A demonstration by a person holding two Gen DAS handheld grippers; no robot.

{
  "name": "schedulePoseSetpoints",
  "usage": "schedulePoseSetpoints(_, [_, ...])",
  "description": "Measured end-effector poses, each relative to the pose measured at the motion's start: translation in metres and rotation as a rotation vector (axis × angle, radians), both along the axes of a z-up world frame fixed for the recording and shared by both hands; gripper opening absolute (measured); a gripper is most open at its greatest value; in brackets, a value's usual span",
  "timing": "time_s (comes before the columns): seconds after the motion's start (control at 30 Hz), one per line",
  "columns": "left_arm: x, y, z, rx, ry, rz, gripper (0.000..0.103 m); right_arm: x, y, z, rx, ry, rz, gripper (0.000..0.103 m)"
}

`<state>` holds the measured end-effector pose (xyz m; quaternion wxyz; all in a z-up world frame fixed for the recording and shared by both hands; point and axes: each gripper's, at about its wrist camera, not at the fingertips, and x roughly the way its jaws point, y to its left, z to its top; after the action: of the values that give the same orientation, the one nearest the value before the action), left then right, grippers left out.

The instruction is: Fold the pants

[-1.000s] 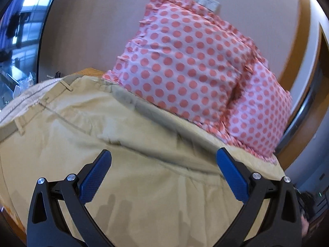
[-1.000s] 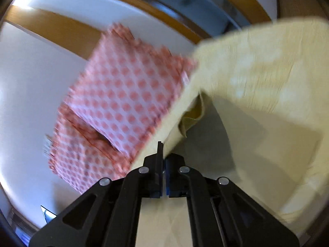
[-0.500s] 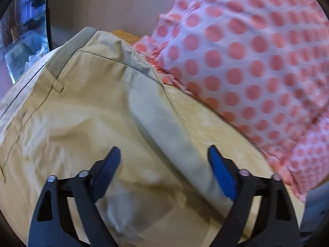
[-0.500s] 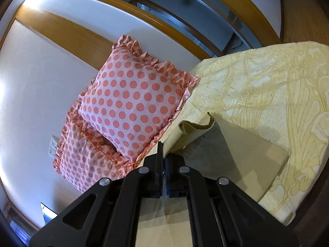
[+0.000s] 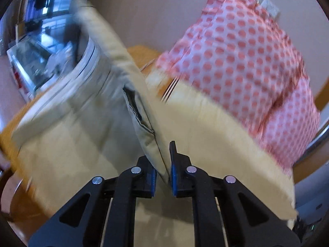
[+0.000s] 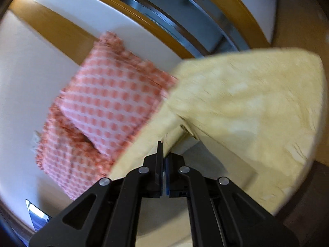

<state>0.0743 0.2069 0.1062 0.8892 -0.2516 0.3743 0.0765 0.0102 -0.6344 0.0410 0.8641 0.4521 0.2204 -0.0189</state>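
The khaki pants [image 5: 86, 111] hang lifted in the left wrist view, waistband and pocket seam toward the upper left. My left gripper [image 5: 163, 164] is shut on a fold of the pants near the pocket edge. In the right wrist view my right gripper [image 6: 163, 154] is shut on a thin edge of the pants [image 6: 174, 135], which drape away under the fingers. Both views are motion blurred.
Two pink pillows with red dots [image 5: 242, 61] [image 6: 107, 111] lean against the wall behind the bed. A pale yellow bedspread [image 5: 216, 135] [image 6: 257, 111] covers the bed. A wooden bed frame edge [image 5: 12, 135] shows at left; a wooden door frame [image 6: 236, 12] stands beyond.
My left gripper has closed on the pants and raised them off the bed. My right gripper stays shut on the cloth and has swung, blurring the view.
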Motion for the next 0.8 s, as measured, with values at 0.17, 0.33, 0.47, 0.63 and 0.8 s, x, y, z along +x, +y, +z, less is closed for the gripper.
schedulePoseSetpoints(0.17, [-0.048,-0.002,-0.038,-0.053,0.055,0.011,0.011,-0.008,-0.008,-0.026,0.034,0.07,-0.019,0.001])
schedulePoseSetpoints(0.33, [-0.068,-0.01,-0.048,-0.036,0.025,0.002,0.011,-0.022,-0.012,-0.026,0.004,0.093,-0.041,0.001])
schedulePoseSetpoints(0.47, [-0.076,-0.011,-0.052,-0.037,0.007,-0.012,0.012,-0.03,-0.014,-0.032,0.006,0.111,-0.053,0.001])
schedulePoseSetpoints(0.63, [-0.083,-0.007,-0.056,-0.067,-0.034,-0.017,0.015,-0.031,-0.012,-0.037,0.001,0.131,-0.052,0.002])
schedulePoseSetpoints(0.8, [-0.099,0.003,-0.052,-0.093,-0.077,-0.026,0.022,-0.037,-0.009,-0.026,-0.065,0.133,-0.061,0.031])
